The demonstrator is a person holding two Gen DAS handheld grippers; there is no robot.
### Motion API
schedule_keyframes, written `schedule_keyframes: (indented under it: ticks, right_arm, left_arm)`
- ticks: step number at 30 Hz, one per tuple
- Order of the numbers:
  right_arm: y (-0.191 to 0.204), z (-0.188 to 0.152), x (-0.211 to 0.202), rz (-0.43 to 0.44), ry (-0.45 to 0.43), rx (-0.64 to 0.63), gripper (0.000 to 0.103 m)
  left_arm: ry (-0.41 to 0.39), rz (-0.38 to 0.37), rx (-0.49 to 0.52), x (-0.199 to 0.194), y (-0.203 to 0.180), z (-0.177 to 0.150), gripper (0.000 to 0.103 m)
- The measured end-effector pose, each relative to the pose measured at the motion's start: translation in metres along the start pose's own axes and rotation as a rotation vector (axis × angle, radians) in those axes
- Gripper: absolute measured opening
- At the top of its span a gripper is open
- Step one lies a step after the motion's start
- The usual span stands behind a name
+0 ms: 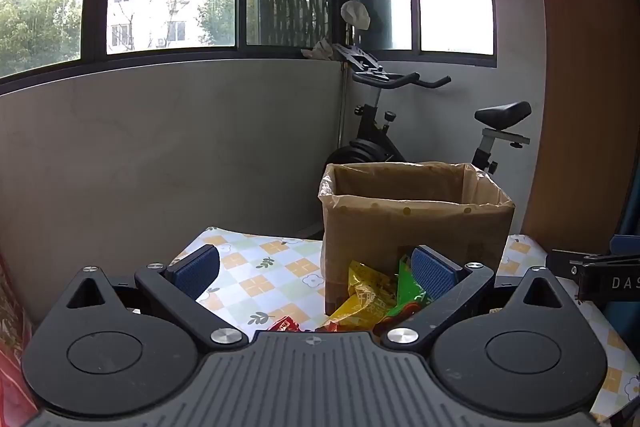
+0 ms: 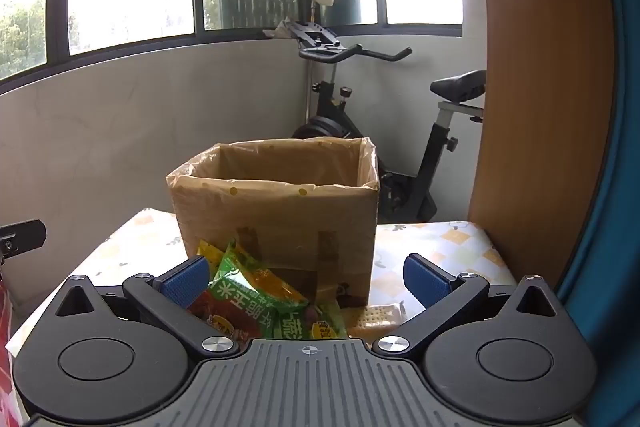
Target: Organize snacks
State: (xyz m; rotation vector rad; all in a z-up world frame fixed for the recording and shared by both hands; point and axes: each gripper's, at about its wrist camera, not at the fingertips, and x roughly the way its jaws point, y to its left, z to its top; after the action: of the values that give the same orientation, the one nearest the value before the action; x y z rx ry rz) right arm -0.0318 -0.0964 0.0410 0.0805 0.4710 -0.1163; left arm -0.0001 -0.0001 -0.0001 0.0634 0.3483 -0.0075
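Left gripper: The left gripper (image 1: 314, 273) hovered low over the counter (image 1: 256, 267), its blue fingers (image 1: 196, 273) spread wide and holding nothing.

Snack pile: A heap of snack packets (image 1: 370, 301) lay on the checked cloth against the near face of the box, at about five o'clock in the left wrist view and between that gripper's fingers, nearer the right one. A yellow packet (image 1: 366, 291) and a green packet (image 1: 410, 291) topped the heap; whether the right pad touched the green one could not be told.

Box: A lined cardboard box (image 1: 416, 227) stood upright and open-topped just beyond the pile, at one o'clock from the left gripper and twelve o'clock from the right. Its inside was hidden.

Right gripper: The right gripper (image 2: 306, 281) also stood wide open and empty, with the green packet (image 2: 244, 287) just beside its left pad at seven o'clock and a pale cracker pack (image 2: 378, 315) flat on the counter at five o'clock.

Step in hand: By appearances, the approach to a first pick; no packet was yet held.

Next move: It likely called for one gripper to centre on a single packet, close gently on crinkly film, then lift clear of the tall rim before release.
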Motion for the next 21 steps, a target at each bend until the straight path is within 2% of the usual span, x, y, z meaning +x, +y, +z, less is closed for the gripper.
schedule_keyframes:
  ticks: [21]
  right_arm:
    - [-0.0007,-0.0001,0.0003,0.002,0.004,0.004,0.103]
  left_arm:
    - [0.007,0.006,-0.003,0.0006,-0.0025,-0.0013,0.103]
